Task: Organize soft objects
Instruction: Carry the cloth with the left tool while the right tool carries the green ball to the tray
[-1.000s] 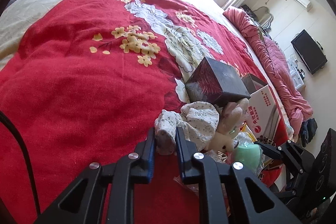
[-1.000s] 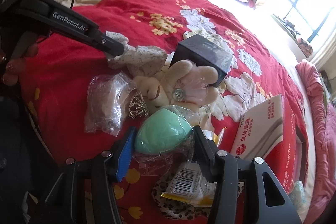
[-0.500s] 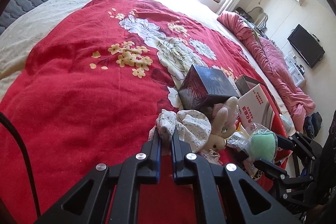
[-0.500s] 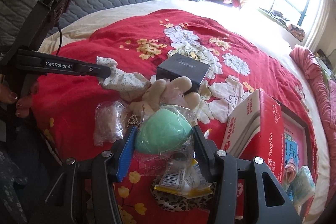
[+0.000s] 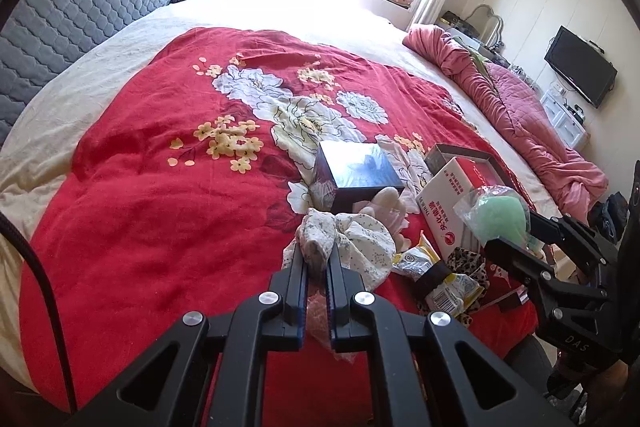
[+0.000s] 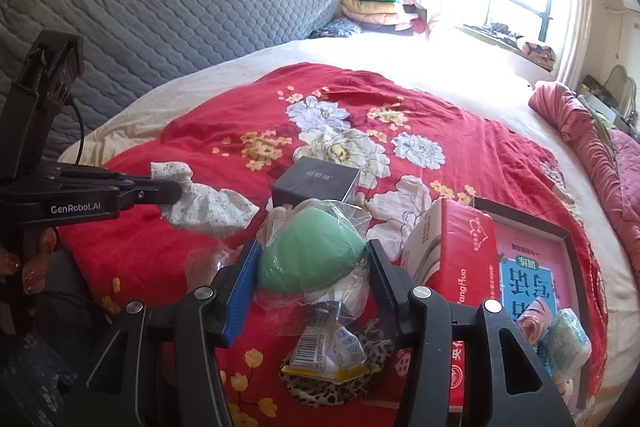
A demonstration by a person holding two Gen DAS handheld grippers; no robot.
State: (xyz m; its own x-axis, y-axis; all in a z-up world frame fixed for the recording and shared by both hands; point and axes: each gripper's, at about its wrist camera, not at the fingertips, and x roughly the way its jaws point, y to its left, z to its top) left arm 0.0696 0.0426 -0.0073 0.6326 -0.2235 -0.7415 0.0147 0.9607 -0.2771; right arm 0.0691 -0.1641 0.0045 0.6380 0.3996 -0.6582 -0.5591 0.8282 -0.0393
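Left wrist: plush toy (image 5: 386, 205) perhaps half-hidden.

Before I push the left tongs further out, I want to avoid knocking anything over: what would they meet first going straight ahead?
Likely the dark box: it sits just beyond the floral scrunchie pinched in the left tongs, with a plush toy against its near side. Depth is uncertain.

Open red quilt (image 5: 152, 227) left – boxes (image 5: 356, 175) right
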